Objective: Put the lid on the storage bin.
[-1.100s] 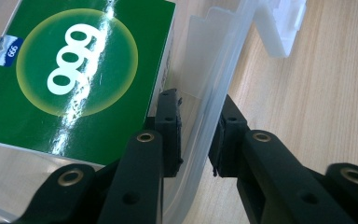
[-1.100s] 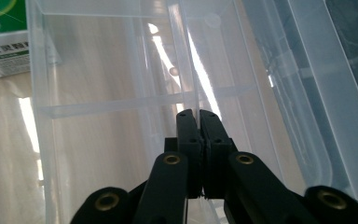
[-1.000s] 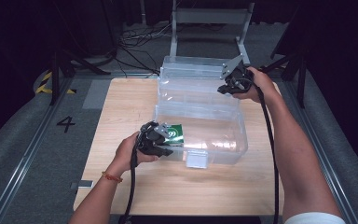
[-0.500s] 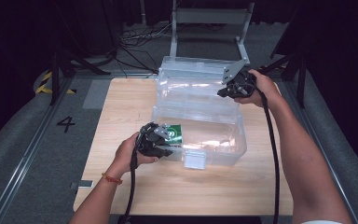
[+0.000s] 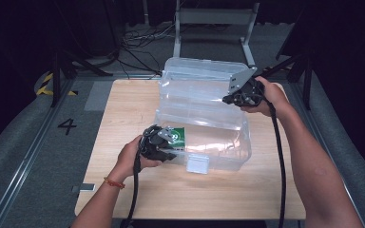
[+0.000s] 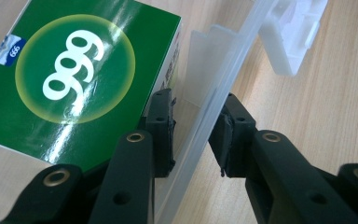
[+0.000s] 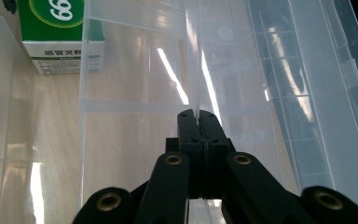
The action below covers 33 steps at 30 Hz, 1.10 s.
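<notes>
High view first, left side: wooden surface [image 5: 123,114] carrying a clear plastic box [image 5: 218,142] with lid [image 5: 195,83] swung up and back. Left gripper [image 5: 164,149] at the box's near-left corner; in the left gripper view [image 6: 196,135], jaws spread on either side of the thin front wall [image 6: 214,112], one inside, one outside, the outer pad touching or nearly so, not clamped. Just inside that corner, a green carton [image 6: 70,79] marked 999, lying flat on the box floor, right beside the inner jaw. Same carton [image 5: 177,135] seen from above, tucked in the left end. Rest of the box looks bare apart from clear partitions; nothing else visible inside.

Further right: white latch tab [image 5: 198,164] on the front wall, hanging free. Right gripper [image 5: 233,98] up at the lid's right edge; in the right gripper view [image 7: 198,116], jaws pressed together on a thin clear panel edge [image 7: 193,56], pinching it.

Handling, as a judgement: box likely light, walls thin and springy, smooth and slippery, prone to flexing or skidding on the wood if pushed from one side alone. Best holds probably the stiffer rims and corners, with one gripper steadying the base while the other moves the lid. Carton likely light, stiff enough on its flat faces, glossy, so best pinched across its narrow sides.
</notes>
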### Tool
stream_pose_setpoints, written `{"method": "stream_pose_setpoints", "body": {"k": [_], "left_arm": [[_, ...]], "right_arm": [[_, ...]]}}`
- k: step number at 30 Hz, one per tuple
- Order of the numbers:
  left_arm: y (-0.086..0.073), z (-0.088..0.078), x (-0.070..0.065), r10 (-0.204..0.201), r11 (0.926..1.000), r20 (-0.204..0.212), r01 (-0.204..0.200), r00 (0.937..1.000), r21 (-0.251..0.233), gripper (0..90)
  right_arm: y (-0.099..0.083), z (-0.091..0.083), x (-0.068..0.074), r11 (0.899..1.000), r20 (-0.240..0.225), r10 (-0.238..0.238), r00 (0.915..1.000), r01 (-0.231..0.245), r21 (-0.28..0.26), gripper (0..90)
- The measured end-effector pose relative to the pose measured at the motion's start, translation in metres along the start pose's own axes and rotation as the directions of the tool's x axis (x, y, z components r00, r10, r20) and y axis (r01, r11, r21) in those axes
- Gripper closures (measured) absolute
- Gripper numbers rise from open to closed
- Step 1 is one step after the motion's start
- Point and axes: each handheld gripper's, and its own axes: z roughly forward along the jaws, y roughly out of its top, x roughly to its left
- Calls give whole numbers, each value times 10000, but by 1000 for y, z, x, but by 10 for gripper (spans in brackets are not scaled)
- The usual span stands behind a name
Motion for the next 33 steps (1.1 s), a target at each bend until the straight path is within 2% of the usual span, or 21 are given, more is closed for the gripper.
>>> {"method": "stream_pose_setpoints", "body": {"k": [3, 6, 19, 23, 33], "left_arm": [[0, 0, -2, 43, 10000, -90, -43, 10000, 46, 701], [-1, -1, -4, -21, 10000, -144, 22, 9999, 60, 701], [-5, -2, -12, -155, 9999, -325, 155, 9994, 3, 698], [-4, -1, -14, -80, 9999, -405, 83, 9991, 83, 695], [-4, -2, -17, -184, 9997, -458, 191, 9988, 148, 695]], "right_arm": [[0, -2, 5, 9998, 132, -187, 9997, 187, -67, 900], [0, -4, 9, 9994, 65, -189, 9998, 191, -287, 900], [7, -14, 28, 9972, 42, -676, 9977, 677, -323, 899], [6, -15, 33, 9976, 62, -644, 9979, 645, -250, 898], [4, -18, 45, 9960, -1, -703, 9975, 702, -558, 898]]}}
